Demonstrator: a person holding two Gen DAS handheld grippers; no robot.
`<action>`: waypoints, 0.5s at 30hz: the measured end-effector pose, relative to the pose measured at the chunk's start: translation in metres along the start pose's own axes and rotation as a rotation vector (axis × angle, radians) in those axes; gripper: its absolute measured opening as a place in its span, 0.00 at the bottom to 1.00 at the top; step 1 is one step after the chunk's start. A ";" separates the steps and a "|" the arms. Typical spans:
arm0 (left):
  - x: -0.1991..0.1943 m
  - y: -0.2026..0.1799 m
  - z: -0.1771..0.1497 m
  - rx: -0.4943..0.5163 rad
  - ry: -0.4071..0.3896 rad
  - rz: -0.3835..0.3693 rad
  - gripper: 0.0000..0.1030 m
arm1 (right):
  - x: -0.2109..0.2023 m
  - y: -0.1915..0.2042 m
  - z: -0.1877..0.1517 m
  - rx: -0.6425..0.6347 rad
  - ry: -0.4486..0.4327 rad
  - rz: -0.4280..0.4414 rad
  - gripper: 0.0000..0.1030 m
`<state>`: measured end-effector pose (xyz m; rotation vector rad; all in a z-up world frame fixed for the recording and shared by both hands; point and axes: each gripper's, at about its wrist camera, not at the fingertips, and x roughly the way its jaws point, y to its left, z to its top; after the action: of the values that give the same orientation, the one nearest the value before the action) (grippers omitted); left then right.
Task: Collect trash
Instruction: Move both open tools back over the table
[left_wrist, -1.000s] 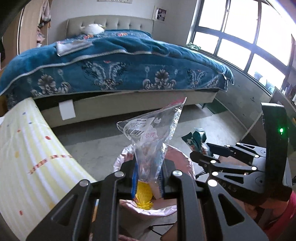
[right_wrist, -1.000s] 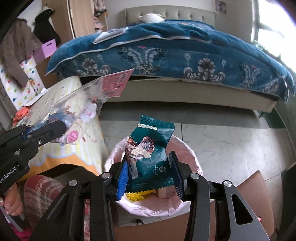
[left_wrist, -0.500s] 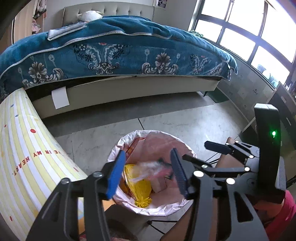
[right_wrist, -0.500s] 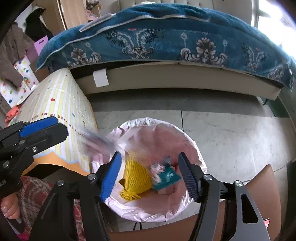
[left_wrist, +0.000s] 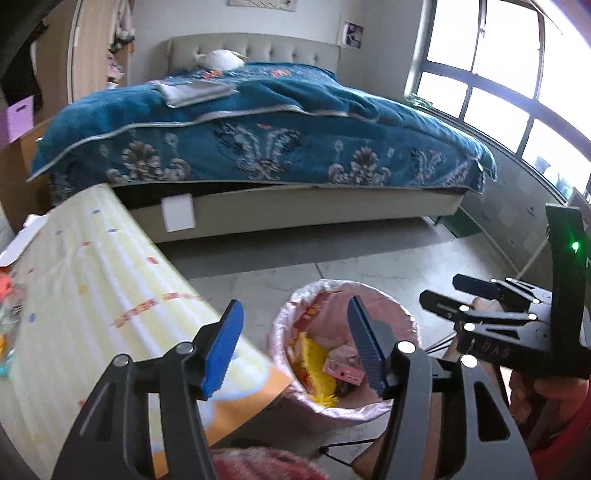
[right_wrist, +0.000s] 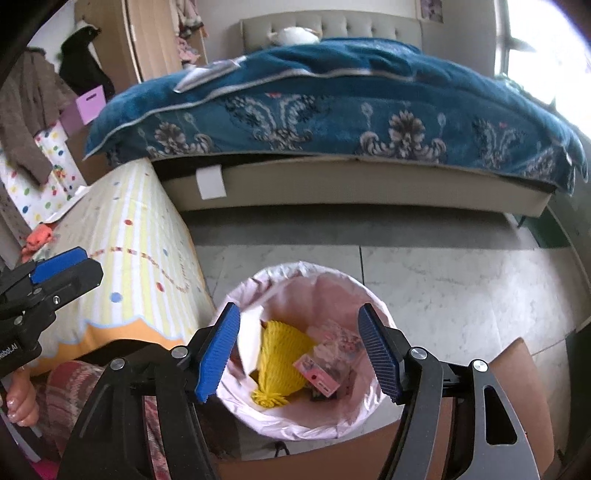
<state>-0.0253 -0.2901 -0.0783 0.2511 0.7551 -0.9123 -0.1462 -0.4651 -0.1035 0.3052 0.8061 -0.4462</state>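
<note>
Both jaws are seen spread wide with nothing between them: the left gripper (left_wrist: 295, 343), whose jaws have just been opening, and the right gripper (right_wrist: 301, 350), above the round pink-lined trash bin (right_wrist: 354, 291). The yellow mesh wrapper (right_wrist: 280, 347) and pink packet (right_wrist: 317, 374) are lying inside it, beside the striped-cloth desk (left_wrist: 92, 295).

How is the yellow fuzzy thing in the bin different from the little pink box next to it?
The yellow net is big, soft and frilly at its end; the pink box is small, flat and hard-edged. The yellow net lies toward the table side of the bin; the pink box leans beside it. Both lie inside the pink-lined trash bin.
</note>
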 end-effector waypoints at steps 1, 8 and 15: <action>-0.005 0.004 -0.002 -0.004 -0.005 0.012 0.57 | -0.003 0.002 0.002 -0.002 -0.004 0.004 0.65; -0.050 0.056 -0.021 -0.076 -0.038 0.143 0.60 | -0.017 0.048 0.015 -0.074 -0.032 0.074 0.65; -0.096 0.122 -0.040 -0.182 -0.071 0.269 0.61 | -0.019 0.114 0.024 -0.184 -0.041 0.147 0.65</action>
<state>0.0154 -0.1366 -0.0548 0.1541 0.7145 -0.5908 -0.0863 -0.3714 -0.0623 0.1823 0.7728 -0.2373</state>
